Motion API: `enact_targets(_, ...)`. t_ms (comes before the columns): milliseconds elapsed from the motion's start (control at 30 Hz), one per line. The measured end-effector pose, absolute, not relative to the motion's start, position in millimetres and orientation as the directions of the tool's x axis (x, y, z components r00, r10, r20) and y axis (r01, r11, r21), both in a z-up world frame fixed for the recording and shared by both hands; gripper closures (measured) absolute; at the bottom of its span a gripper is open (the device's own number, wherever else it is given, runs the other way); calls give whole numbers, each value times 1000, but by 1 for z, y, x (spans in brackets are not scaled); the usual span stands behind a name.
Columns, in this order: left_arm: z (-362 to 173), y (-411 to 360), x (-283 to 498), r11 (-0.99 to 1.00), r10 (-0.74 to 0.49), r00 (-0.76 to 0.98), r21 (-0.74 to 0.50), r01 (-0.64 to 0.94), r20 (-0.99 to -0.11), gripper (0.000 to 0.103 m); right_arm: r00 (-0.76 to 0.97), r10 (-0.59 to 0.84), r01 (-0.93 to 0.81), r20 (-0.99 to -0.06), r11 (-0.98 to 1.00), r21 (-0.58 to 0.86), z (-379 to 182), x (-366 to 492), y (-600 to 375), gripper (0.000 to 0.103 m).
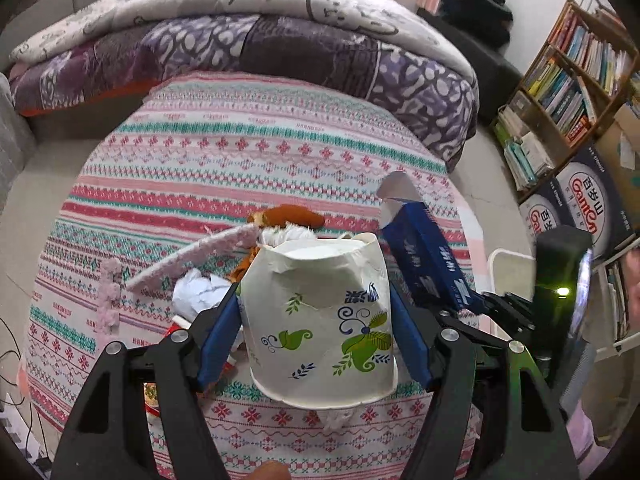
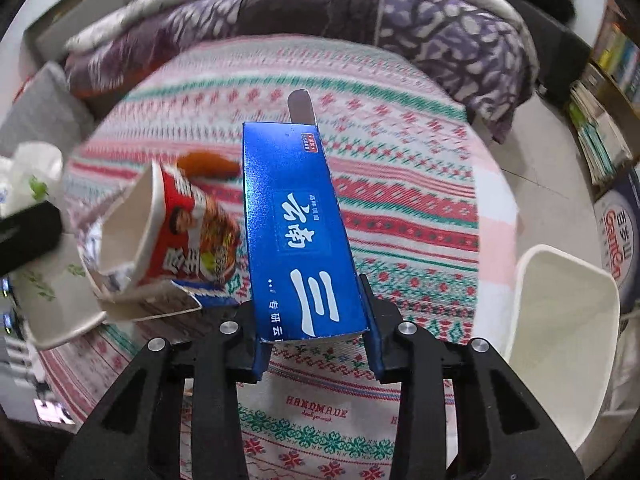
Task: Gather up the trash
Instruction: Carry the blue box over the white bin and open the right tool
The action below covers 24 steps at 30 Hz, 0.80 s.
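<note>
In the left wrist view my left gripper [image 1: 316, 316] is shut on a white paper cup [image 1: 320, 320] with a green and blue flower print, its blue pads pressed on both sides. The cup is dented and stands mouth-down over the patterned tablecloth [image 1: 240, 152]. My right gripper [image 2: 314, 332] is shut on a long blue carton [image 2: 296, 232] with white characters, gripped at its near end. The carton's open flap points away. The same carton [image 1: 428, 264] shows tilted just right of the cup. A crushed red noodle cup [image 2: 180, 228] lies left of the carton.
Orange peel [image 1: 292, 214], crumpled white paper [image 1: 196, 292] and a pink strip [image 1: 196, 256] lie behind the paper cup. A white bin [image 2: 560, 320] stands at the table's right edge. A purple quilt [image 1: 260, 40] lies beyond the table, and a bookshelf [image 1: 568, 80] and drink cartons [image 1: 588, 204] stand to the right.
</note>
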<state>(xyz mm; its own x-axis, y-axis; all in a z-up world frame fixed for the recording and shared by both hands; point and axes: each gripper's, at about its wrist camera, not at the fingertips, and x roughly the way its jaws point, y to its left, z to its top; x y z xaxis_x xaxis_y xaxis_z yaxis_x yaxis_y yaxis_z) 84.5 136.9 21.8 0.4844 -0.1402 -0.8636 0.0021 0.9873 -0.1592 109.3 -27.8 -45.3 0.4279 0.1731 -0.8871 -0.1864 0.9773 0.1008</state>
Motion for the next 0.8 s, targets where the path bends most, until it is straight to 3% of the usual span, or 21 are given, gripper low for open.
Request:
enact_targets(400, 30, 106, 75, 990, -127, 578, -143, 19, -806, 34, 537, 99, -1, -838, 993, 117, -21, 89, -89, 68)
enact_targets(800, 19, 35, 72, 984, -172, 565, -116, 135, -807, 34, 462, 5, 212, -887, 970, 117, -38, 76, -175, 67)
